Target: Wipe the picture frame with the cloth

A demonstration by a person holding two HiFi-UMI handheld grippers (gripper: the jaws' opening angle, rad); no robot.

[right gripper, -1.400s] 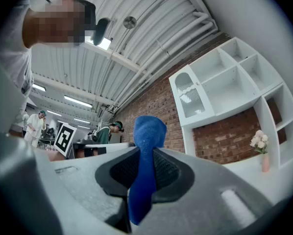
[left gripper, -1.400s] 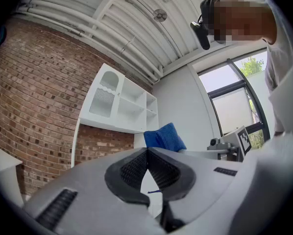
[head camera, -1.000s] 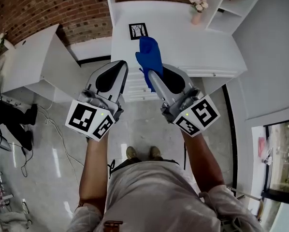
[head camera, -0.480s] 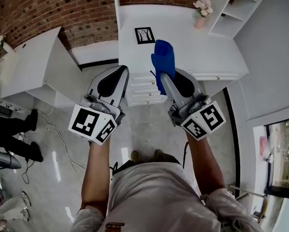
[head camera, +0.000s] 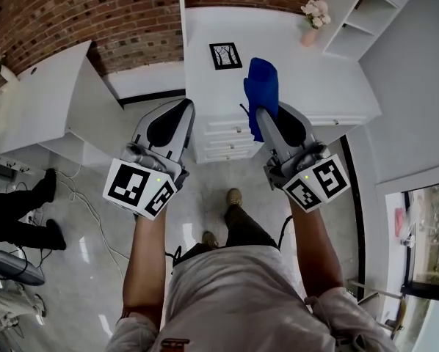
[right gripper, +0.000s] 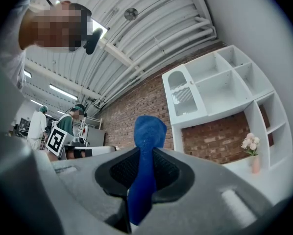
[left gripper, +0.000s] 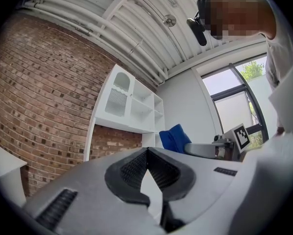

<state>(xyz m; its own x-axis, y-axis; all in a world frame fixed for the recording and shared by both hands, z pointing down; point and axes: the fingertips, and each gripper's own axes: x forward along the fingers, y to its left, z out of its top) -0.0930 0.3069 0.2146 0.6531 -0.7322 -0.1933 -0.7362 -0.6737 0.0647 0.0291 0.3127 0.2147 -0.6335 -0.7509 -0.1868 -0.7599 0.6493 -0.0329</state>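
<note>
In the head view, the picture frame (head camera: 225,55) is seen on the white cabinet (head camera: 202,28), well apart from the blue cloth (head camera: 262,90) carried by the right gripper (head camera: 260,114). No wiping is judged done, and all of it is left. The left gripper (head camera: 184,107) is held alongside.

In the left gripper view, its 2 jaws are pressed together with nothing between them.

In the right gripper view, the jaws are clamped on the cloth. The frame is not shown there.

Person steps fwd, one foot (head camera: 234,196) now ahead. Right tongs (head camera: 263,116) w/ blue cloth (head camera: 262,90) drift further right of picture frame (head camera: 225,55), above counter (head camera: 315,79).
</note>
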